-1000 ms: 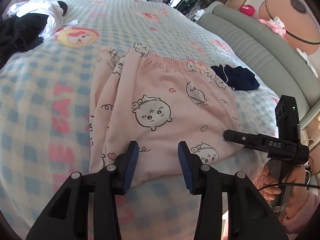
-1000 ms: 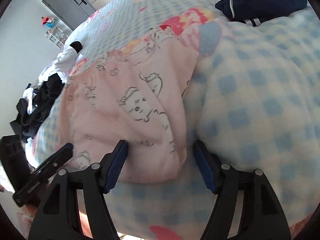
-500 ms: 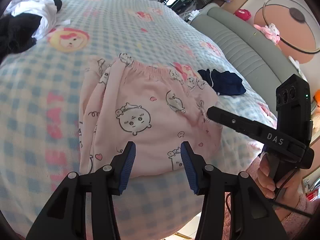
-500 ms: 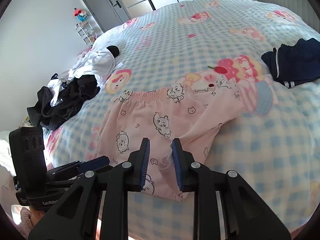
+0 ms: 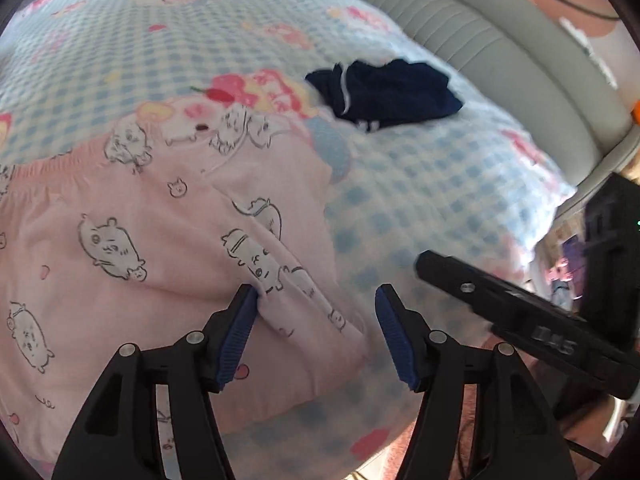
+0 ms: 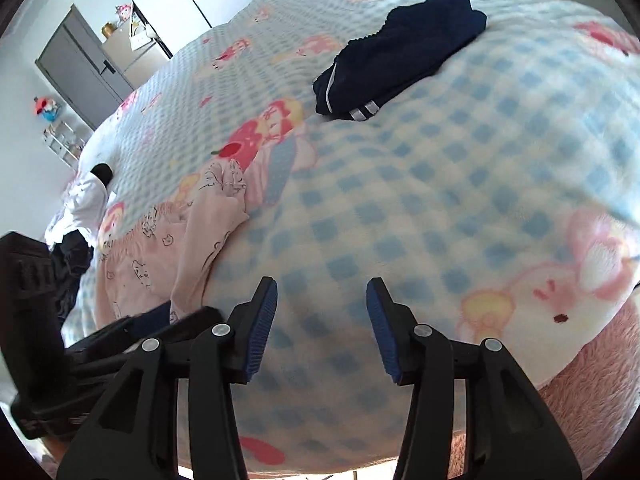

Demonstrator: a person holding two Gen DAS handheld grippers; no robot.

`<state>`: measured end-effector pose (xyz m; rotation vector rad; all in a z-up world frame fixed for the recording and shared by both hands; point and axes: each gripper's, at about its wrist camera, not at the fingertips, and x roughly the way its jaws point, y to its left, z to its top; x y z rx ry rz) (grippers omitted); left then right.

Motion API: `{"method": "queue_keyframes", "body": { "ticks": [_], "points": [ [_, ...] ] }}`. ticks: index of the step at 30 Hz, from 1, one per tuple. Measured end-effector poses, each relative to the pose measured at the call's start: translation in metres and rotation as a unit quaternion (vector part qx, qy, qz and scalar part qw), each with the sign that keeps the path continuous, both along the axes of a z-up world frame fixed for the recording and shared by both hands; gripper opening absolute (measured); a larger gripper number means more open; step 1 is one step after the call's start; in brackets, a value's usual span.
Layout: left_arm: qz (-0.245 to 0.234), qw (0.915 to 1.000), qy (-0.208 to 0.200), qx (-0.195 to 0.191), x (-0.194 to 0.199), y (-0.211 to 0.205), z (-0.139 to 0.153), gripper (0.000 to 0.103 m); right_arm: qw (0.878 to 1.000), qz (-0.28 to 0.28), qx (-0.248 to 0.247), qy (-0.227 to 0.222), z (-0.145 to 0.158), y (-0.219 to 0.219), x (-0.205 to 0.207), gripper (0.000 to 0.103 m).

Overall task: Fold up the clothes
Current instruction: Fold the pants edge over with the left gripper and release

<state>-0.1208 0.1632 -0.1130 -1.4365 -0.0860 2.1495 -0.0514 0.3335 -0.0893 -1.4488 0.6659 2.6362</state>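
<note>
rumpled pink cartoon-print pyjama bottoms (image 5: pixel 132 240)

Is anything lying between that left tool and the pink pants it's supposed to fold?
No. The left tool is open right at the pink pants, one finger touching the fabric. The navy garment lies farther back, apart.

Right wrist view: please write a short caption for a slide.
Open right claw above the checked blanket, beside the pink pyjama trousers.
</note>
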Motion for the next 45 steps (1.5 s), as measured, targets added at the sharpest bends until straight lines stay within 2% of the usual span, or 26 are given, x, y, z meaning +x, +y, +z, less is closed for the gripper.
{"method": "queue_keyframes", "body": {
  "ticks": [2, 3, 4, 5, 6, 8, 9, 11, 16, 21, 22, 23, 24, 26, 28, 29, 31, 33, 34, 36, 37, 39, 40, 41, 43, 45],
  "points": [
    [0.020, 0.9997, 0.006, -0.011, 0.002, -0.004, -0.003, 0.035, 1.000, 0.010, -0.009, -0.006, -0.004, -0.002, 0.001, 0.049],
    [0.032, 0.9994, 0.011, -0.010, 0.003, -0.009, -0.002, 0.031, 1.000, 0.019, -0.008, -0.011, -0.006, -0.006, 0.000, 0.049],
    [0.046, 0.9989, 0.009, 0.009, 0.003, -0.020, 0.002, 0.018, 0.999, 0.030, -0.006, -0.012, -0.006, -0.012, 0.000, 0.050],
    [0.060, 0.9972, 0.003, 0.044, 0.002, -0.035, 0.008, 0.013, 0.999, 0.041, -0.003, -0.009, -0.005, -0.020, -0.001, 0.053],
    [0.080, 0.9949, 0.010, 0.060, 0.003, -0.050, 0.017, 0.010, 0.999, 0.051, 0.000, -0.004, -0.004, -0.026, -0.003, 0.053],
    [0.126, 0.9891, 0.046, 0.062, 0.006, -0.081, 0.037, 0.009, 0.998, 0.066, 0.024, 0.002, 0.002, -0.044, -0.009, 0.052],
    [0.146, 0.9850, 0.066, 0.064, 0.009, -0.097, 0.048, 0.008, 0.996, 0.074, 0.050, 0.008, 0.007, -0.055, -0.012, 0.053],
    [0.169, 0.9797, 0.071, 0.081, 0.014, -0.122, 0.049, 0.008, 0.991, 0.094, 0.089, 0.019, 0.015, -0.077, -0.016, 0.053],
    [0.214, 0.9662, 0.057, 0.132, 0.027, -0.180, 0.033, 0.008, 0.985, 0.172, 0.017, 0.021, 0.014, -0.124, -0.027, 0.053],
    [0.258, 0.9479, 0.042, 0.182, 0.039, -0.237, 0.017, 0.008, 0.974, 0.225, 0.001, 0.003, 0.004, -0.166, -0.032, 0.055],
    [0.260, 0.9472, 0.038, 0.184, 0.040, -0.242, 0.014, 0.009, 0.972, 0.233, 0.006, -0.004, 0.000, -0.173, -0.034, 0.059],
    [0.255, 0.9496, 0.033, 0.179, 0.038, -0.240, 0.010, 0.011, 0.970, 0.242, 0.018, -0.015, -0.006, -0.182, -0.036, 0.069],
    [0.251, 0.9518, 0.028, 0.174, 0.037, -0.239, 0.006, 0.014, 0.967, 0.250, 0.029, -0.027, -0.013, -0.190, -0.038, 0.072],
    [0.241, 0.9562, 0.019, 0.165, 0.033, -0.236, -0.001, 0.038, 0.965, 0.246, 0.062, -0.062, -0.034, -0.200, -0.042, 0.071],
    [0.237, 0.9602, 0.003, 0.148, 0.031, -0.233, -0.011, 0.034, 0.967, 0.237, 0.065, -0.072, -0.043, -0.202, -0.040, 0.069],
    [0.235, 0.9627, 0.008, 0.134, 0.034, -0.232, -0.010, 0.022, 0.967, 0.237, 0.062, -0.064, -0.038, -0.202, -0.036, 0.069],
    [0.232, 0.9653, 0.049, 0.109, 0.041, -0.229, 0.006, 0.009, 0.966, 0.249, 0.050, -0.051, -0.025, -0.200, -0.028, 0.068],
    [0.233, 0.9636, 0.092, 0.094, 0.048, -0.229, 0.024, 0.008, 0.967, 0.249, 0.047, -0.032, -0.010, -0.193, -0.022, 0.067],
    [0.238, 0.9610, 0.099, 0.099, 0.048, -0.233, 0.029, 0.008, 0.969, 0.241, 0.048, -0.024, -0.006, -0.187, -0.020, 0.068],
    [0.243, 0.9583, 0.087, 0.122, 0.045, -0.241, 0.027, 0.008, 0.973, 0.225, 0.049, -0.021, -0.004, -0.177, -0.018, 0.069],
    [0.238, 0.9580, 0.067, 0.146, 0.044, -0.245, 0.022, 0.009, 0.975, 0.218, 0.045, -0.025, -0.005, -0.172, -0.019, 0.069],
    [0.216, 0.9562, 0.018, 0.197, 0.044, -0.248, 0.007, 0.017, 0.976, 0.212, 0.036, -0.041, -0.012, -0.167, -0.017, 0.069],
    [0.209, 0.9556, 0.005, 0.208, 0.045, -0.245, 0.001, 0.034, 0.976, 0.210, 0.036, -0.045, -0.016, -0.167, -0.014, 0.069],
    [0.206, 0.9551, -0.004, 0.213, 0.048, -0.242, -0.003, 0.044, 0.976, 0.208, 0.035, -0.050, -0.020, -0.166, -0.011, 0.069],
    [0.200, 0.9545, -0.017, 0.220, 0.051, -0.237, -0.010, 0.047, 0.976, 0.205, 0.033, -0.060, -0.028, -0.164, -0.006, 0.069],
    [0.206, 0.9583, -0.017, 0.198, 0.052, -0.232, -0.012, 0.049, 0.976, 0.205, 0.034, -0.068, -0.034, -0.162, -0.004, 0.069]
  ]
}}
